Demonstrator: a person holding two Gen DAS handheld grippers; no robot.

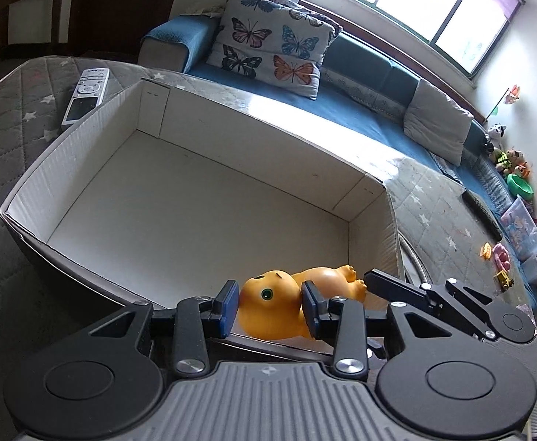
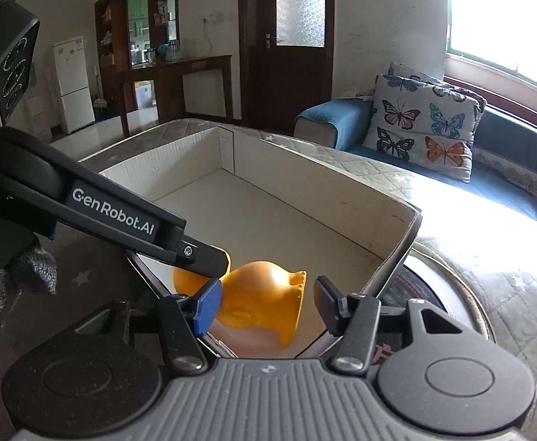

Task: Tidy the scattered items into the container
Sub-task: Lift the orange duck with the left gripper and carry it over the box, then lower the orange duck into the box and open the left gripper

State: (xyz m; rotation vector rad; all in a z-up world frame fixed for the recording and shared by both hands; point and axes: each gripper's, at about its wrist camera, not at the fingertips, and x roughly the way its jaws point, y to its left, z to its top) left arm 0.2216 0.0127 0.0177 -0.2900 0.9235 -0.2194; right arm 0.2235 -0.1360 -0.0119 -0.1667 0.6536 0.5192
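Note:
An orange rubber toy animal (image 1: pixel 279 305) lies on its side at the near corner of a white cardboard box (image 1: pixel 194 198). My left gripper (image 1: pixel 270 307) is shut on the toy's head, a blue pad on each side. In the right wrist view the toy's (image 2: pixel 264 294) body and feet point toward me inside the box (image 2: pixel 268 198). My right gripper (image 2: pixel 264 305) is open around the toy's lower half, its pads apart from it. The left gripper's arm (image 2: pixel 121 217) crosses in from the left.
A white remote (image 1: pixel 86 95) lies on the grey quilted surface left of the box. A dark remote (image 1: pixel 483 213) and small toys (image 1: pixel 500 257) lie to the right. A blue sofa with a butterfly pillow (image 1: pixel 272 51) stands behind.

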